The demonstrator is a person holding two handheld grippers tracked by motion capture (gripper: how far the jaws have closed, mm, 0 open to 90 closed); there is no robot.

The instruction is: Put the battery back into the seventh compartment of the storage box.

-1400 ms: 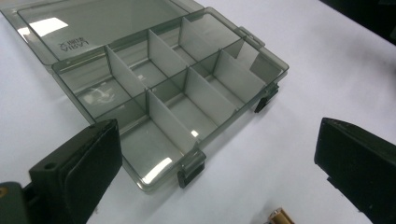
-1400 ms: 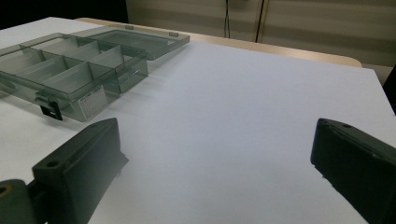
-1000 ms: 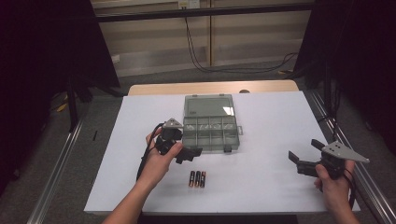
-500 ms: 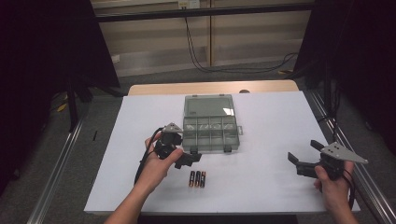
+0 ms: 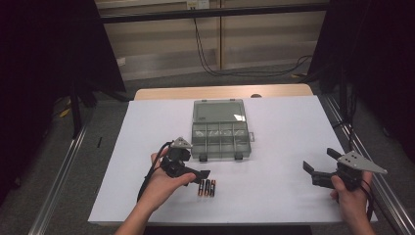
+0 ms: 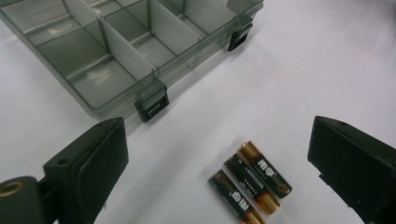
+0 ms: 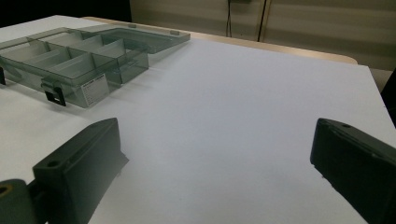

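Observation:
A clear grey compartment box (image 5: 220,137) lies open in the middle of the white table, its lid (image 5: 219,110) folded back, its compartments empty as far as I can see. Three AA batteries (image 5: 206,187) lie side by side just in front of it. My left gripper (image 5: 201,175) hovers open right beside them; in the left gripper view the batteries (image 6: 251,183) lie low between its spread jaws, with the box (image 6: 116,51) beyond. My right gripper (image 5: 318,159) is held open at the table's right, far from both. In the right gripper view the box (image 7: 79,60) sits far left.
The white table sheet (image 5: 293,127) has bare room to the right of the box and to its left. Metal rails (image 5: 63,171) run along both sides of the table. Black latches (image 6: 152,103) stick out from the box's front wall.
My left gripper has drawn back from the box's front corner toward the person and now sits over the batteries. The right gripper has hardly moved.

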